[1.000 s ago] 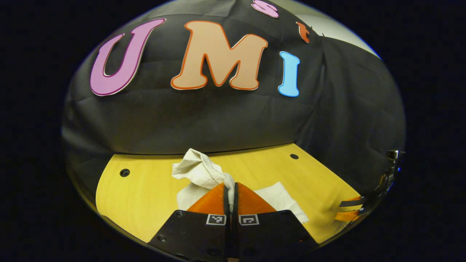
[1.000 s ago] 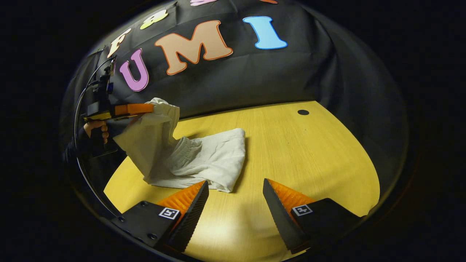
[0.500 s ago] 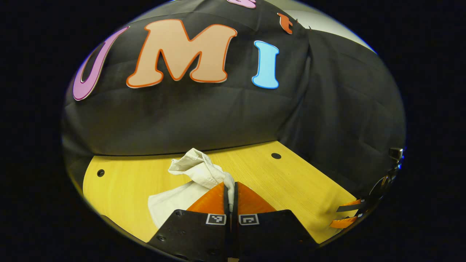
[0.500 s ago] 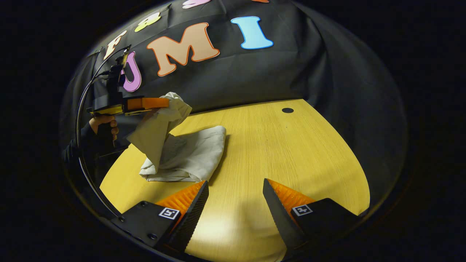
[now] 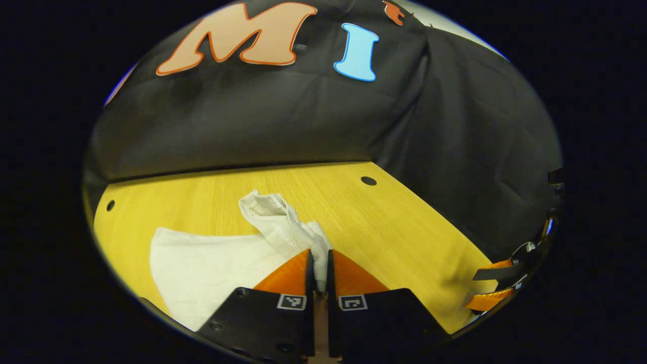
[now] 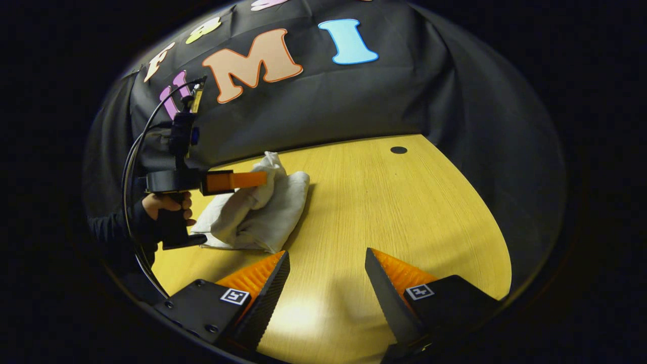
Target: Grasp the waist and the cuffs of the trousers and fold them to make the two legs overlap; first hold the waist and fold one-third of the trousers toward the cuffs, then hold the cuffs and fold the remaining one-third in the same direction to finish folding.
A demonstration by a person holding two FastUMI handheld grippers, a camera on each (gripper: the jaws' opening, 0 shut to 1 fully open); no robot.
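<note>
Two fingers of left gripper (image 5: 318,270) clamping bunched edge of off-white cloth trousers (image 5: 202,263), lifting it just above folded rest. Lying on yellow wooden table (image 5: 404,237) nr its left edge, w/ bare wood twd far corner. Right gripper (image 6: 326,273) hovering released, jaws apart, over near edge, grasping nothing.

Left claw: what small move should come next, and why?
Probably lower a little more, then open. The left claw is shut on a bunched end of the trousers, carried over the folded stack lying on the table. The right claw hangs open, apart from the cloth, so it cannot help yet.
</note>
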